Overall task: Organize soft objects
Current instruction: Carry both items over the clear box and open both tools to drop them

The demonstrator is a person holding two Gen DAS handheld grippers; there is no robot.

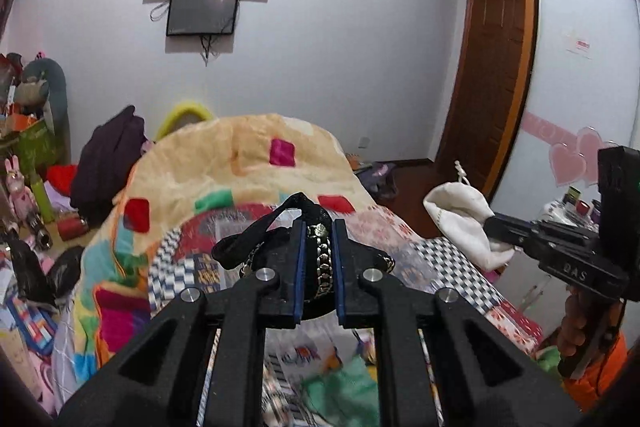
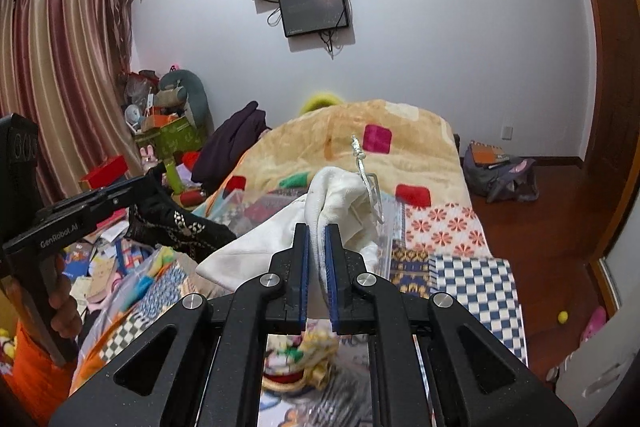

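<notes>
My left gripper (image 1: 319,227) is shut on a black garment with gold chain trim (image 1: 323,259) and holds it up over the bed; its strap (image 1: 256,227) loops to the left. It also shows in the right wrist view (image 2: 176,227), hanging from the left gripper (image 2: 138,193). My right gripper (image 2: 316,229) is shut on a white drawstring cloth bag (image 2: 340,199), lifted above the bed, its cord (image 2: 360,163) sticking up. In the left wrist view the white bag (image 1: 460,215) hangs from the right gripper (image 1: 490,227) at the right.
A bed with a patchwork quilt (image 2: 460,267) and a heaped beige blanket (image 1: 224,163) lies below. A dark purple garment (image 1: 108,163) and clutter (image 2: 168,131) lie at the left. A backpack (image 2: 500,171) sits on the wooden floor. A wardrobe (image 1: 580,67) stands at the right.
</notes>
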